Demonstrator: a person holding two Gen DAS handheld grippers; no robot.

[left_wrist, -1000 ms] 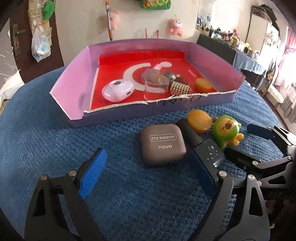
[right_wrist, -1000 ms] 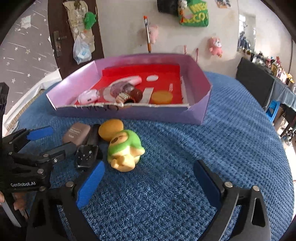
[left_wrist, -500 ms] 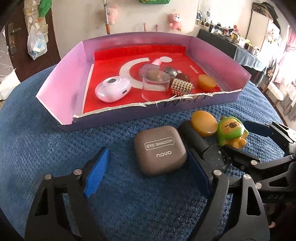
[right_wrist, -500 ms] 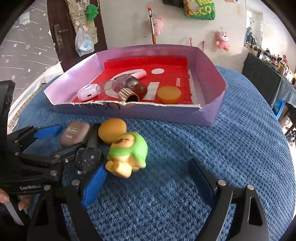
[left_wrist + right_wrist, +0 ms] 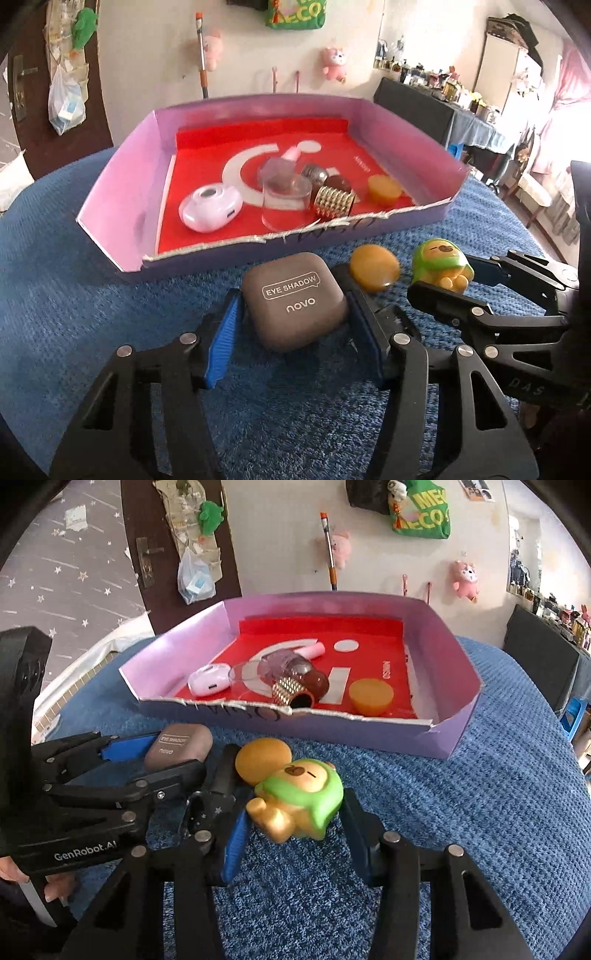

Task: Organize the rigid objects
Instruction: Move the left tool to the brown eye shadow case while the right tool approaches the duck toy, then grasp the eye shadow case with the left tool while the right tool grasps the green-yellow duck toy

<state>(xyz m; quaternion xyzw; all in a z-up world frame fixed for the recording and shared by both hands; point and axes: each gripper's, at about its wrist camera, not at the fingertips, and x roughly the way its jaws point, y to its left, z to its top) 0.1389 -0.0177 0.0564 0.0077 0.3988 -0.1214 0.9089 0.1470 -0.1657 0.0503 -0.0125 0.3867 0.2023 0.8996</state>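
Observation:
My left gripper [image 5: 293, 314] is shut on the brown eye shadow case [image 5: 293, 299], also in the right wrist view [image 5: 177, 746]. My right gripper [image 5: 293, 814] is shut on the green and yellow toy figure [image 5: 301, 799], also in the left wrist view [image 5: 441, 264]. Both rest low over the blue cloth, just before the purple box [image 5: 122, 199] with a red floor. An orange disc [image 5: 373, 267] and a black starred object [image 5: 210, 805] lie between the two held things.
Inside the box lie a white earbud case [image 5: 210, 208], a clear jar [image 5: 286, 201], a gold studded cylinder [image 5: 334, 201], a brown ball [image 5: 337, 182] and an orange puck [image 5: 384, 188]. The box's torn front wall [image 5: 332, 723] stands close ahead. Blue cloth [image 5: 480, 812] extends to the right.
Both grippers moved forward and closed: the left onto the eye shadow case, the right onto the toy figure. Both were open a second ago.

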